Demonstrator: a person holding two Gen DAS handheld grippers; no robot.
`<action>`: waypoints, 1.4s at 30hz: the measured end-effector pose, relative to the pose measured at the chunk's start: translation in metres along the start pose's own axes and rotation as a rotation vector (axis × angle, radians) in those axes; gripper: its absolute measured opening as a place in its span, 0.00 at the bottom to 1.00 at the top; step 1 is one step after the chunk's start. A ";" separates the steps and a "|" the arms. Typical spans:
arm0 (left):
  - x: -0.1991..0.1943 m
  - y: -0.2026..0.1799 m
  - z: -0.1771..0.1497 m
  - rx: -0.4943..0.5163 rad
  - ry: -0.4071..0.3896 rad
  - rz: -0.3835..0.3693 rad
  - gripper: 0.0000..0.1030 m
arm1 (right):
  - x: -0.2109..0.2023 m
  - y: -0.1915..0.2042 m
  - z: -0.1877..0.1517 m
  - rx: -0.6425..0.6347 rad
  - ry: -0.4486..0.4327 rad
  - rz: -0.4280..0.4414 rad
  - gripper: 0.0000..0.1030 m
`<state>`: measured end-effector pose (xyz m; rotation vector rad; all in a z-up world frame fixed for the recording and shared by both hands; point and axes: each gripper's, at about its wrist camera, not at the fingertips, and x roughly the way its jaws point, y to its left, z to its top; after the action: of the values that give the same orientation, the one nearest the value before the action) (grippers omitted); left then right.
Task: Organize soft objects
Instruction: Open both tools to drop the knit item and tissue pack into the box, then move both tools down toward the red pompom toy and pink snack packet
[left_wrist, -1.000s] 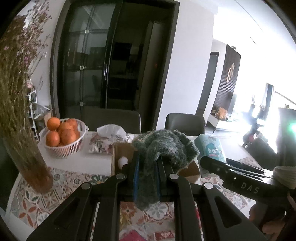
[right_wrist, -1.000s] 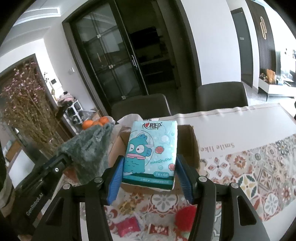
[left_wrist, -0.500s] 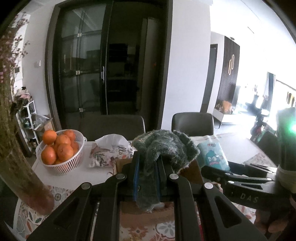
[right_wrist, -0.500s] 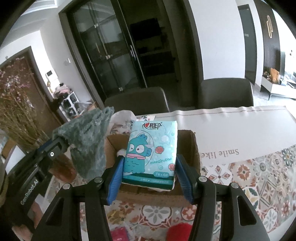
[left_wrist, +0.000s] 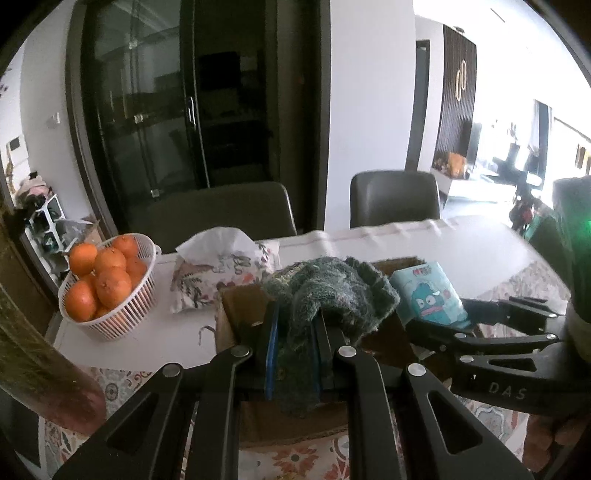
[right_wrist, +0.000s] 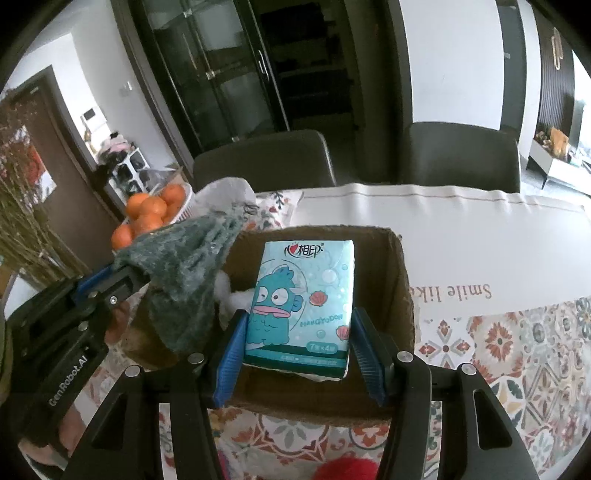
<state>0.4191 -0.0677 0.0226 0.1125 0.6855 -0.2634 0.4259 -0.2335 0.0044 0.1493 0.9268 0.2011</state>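
Now both tools sit lower and closer over the open brown cardboard box (right_wrist: 400, 280) than a second ago, the left tool (left_wrist: 295, 343) clamped on the shaggy grey-green knitted cloth (left_wrist: 328, 291), the right tool (right_wrist: 297, 354) gripping the turquoise cartoon-fish tissue pack (right_wrist: 301, 302), so release looks near.
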 end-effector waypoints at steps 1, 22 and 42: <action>0.002 0.000 -0.001 0.002 0.006 0.001 0.16 | 0.001 0.000 0.000 -0.002 0.005 -0.004 0.55; 0.027 -0.013 -0.017 0.033 0.154 -0.041 0.56 | 0.001 -0.010 -0.002 -0.022 0.010 -0.027 0.66; -0.039 -0.033 -0.039 0.008 0.170 0.022 0.70 | -0.056 -0.014 -0.038 0.009 -0.016 -0.064 0.70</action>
<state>0.3571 -0.0845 0.0165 0.1511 0.8521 -0.2376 0.3642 -0.2582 0.0220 0.1289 0.9153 0.1359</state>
